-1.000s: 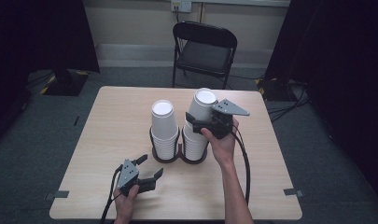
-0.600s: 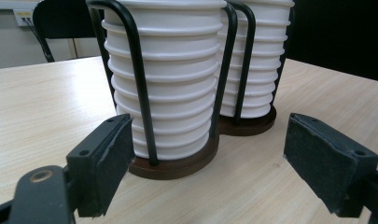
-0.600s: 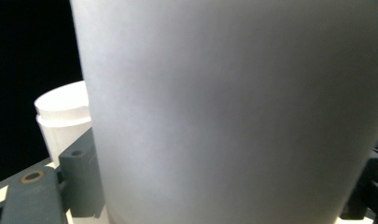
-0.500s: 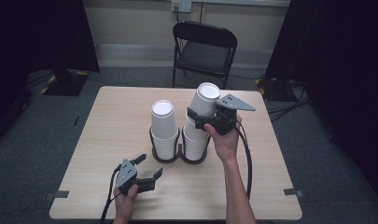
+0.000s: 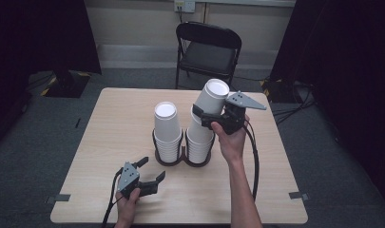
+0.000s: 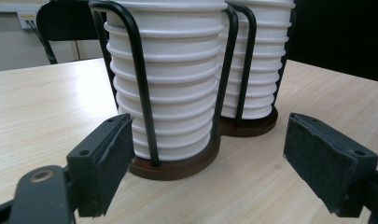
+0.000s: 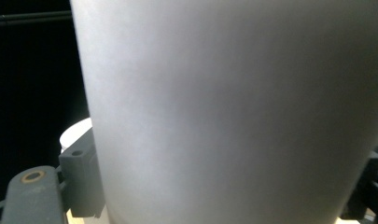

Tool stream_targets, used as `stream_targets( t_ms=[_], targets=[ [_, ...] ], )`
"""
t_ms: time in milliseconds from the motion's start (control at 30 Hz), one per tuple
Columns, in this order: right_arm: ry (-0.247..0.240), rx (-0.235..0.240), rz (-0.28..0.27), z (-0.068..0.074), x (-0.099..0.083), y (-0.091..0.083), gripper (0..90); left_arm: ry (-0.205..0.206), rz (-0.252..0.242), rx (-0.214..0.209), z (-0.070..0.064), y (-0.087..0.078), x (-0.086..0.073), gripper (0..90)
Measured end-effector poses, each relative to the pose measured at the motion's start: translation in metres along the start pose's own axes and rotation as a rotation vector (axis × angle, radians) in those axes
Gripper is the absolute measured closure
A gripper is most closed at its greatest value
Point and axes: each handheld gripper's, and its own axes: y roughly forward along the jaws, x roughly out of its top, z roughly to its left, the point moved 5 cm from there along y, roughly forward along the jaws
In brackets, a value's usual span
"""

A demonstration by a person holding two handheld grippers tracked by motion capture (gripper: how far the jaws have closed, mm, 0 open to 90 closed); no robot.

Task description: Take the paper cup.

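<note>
Near edge of the table point(image 5: 100, 137): left gripper point(image 5: 147, 175) rests low over the wood, held by the person's left hand point(image 5: 128, 205). Jaws spread wide, nothing between them. In the left gripper view its two black pads point(image 6: 105, 163) frame the cup holder's round brown base point(image 6: 177, 163), near it but not touching.

Mid-table: a black wire cup holder point(image 5: 183, 154) with two bays. Left bay holds a stack of white paper cups point(image 5: 167, 130), inverted, upright. Right bay holds a second stack point(image 5: 199, 142), just beside the first.

Above the right bay: right gripper point(image 5: 210, 118) clamped on the top cup point(image 5: 210, 102), which is tilted, its closed end leaning toward the far right, its lower part over the second stack. Whether the cup is clear of that stack cannot be told. In the right gripper view the cup wall point(image 7: 233, 112) sits between the jaws.

Beyond the table: a black folding chair point(image 5: 206, 52) against the wall.
</note>
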Motion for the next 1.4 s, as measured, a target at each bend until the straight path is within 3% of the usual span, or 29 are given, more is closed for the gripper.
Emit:
stream_targets(
  t_ms=[400, 667, 733, 867, 967, 1033, 1133, 1400],
  targets=[
    [0.02, -0.023, -0.051, -0.006, 0.009, -0.026, 13.4, 0.007, 0.003, 0.003, 0.0, 0.0, 0.0, 16.0],
    [0.041, -0.06, -0.069, -0.017, 0.003, -0.051, 13.4, 0.01, 0.002, 0.013, 0.0, -0.001, 0.0, 16.0],
    [0.051, -0.072, -0.072, -0.021, 0.001, -0.056, 13.4, -0.007, -0.01, 0.018, 0.001, -0.001, 0.0, 15.9],
    [0.084, -0.095, -0.073, -0.031, -0.009, -0.067, 13.4, 0.013, -0.003, 0.018, -0.001, 0.0, 0.0, 15.9],
    [0.111, -0.105, -0.073, -0.036, -0.02, -0.074, 13.4, 0.021, -0.001, 0.043, -0.003, 0.0, 0.0, 18.1],
    [0.123, -0.11, -0.068, -0.038, -0.028, -0.077, 13.4, 0.02, -0.003, 0.046, -0.002, 0.0, 0.0, 31.2],
    [0.142, -0.116, -0.056, -0.042, -0.042, -0.08, 13.4, 0.014, -0.004, 0.026, -0.002, -0.001, 0.0, 24.5],
    [0.171, -0.11, -0.021, -0.037, -0.076, -0.089, 13.5, 0.009, 0.01, 0.014, 0.0, 0.0, 0.0, 24.3]
  ],
)
